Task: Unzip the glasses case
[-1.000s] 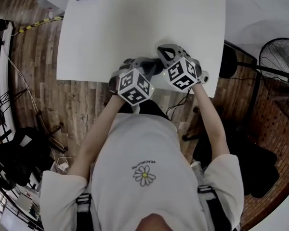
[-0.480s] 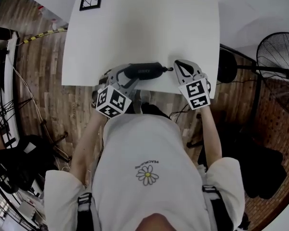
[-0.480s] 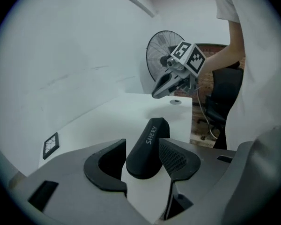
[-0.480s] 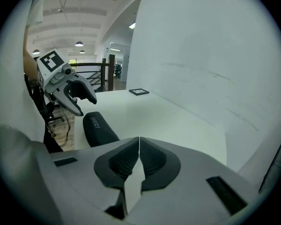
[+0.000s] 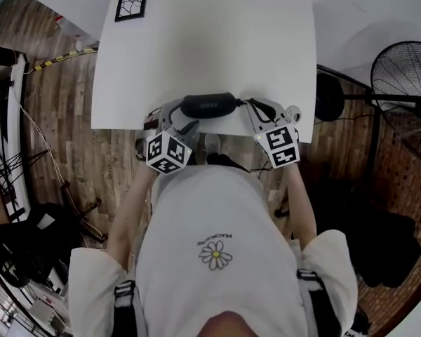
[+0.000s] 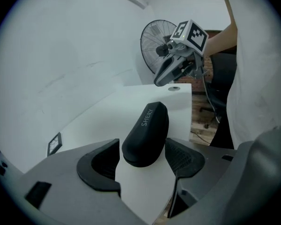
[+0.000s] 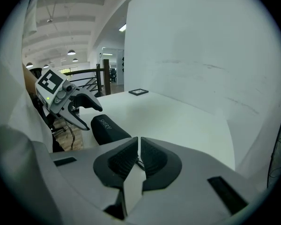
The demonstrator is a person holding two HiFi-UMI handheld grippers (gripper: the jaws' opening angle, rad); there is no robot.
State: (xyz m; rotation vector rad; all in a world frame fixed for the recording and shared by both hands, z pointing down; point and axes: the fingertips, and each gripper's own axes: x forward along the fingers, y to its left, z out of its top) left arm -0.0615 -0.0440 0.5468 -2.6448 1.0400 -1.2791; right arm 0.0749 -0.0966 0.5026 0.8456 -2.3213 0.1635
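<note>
The black glasses case (image 5: 209, 105) lies on the white table (image 5: 210, 41), close to its front edge. My left gripper (image 5: 177, 116) is at the case's left end. In the left gripper view its jaws have just been opening, and the case's rounded end (image 6: 146, 135) sits between the pads (image 6: 181, 156) with small gaps. My right gripper (image 5: 251, 108) is at the case's right end. In the right gripper view it (image 7: 139, 145) is shut on a thin dark zipper pull (image 7: 139, 162), and the case (image 7: 107, 128) lies beyond it.
A framed marker card (image 5: 131, 3) sits at the table's far left corner. A standing fan (image 5: 401, 72) is off the table's right side. Cables and black bags (image 5: 21, 237) lie on the wooden floor to the left. The table's front edge runs just under both grippers.
The two grippers, close together over the case a second ago, have drawn apart to its two ends. The left jaws have opened round the case's left end, and the case now shows fully.
</note>
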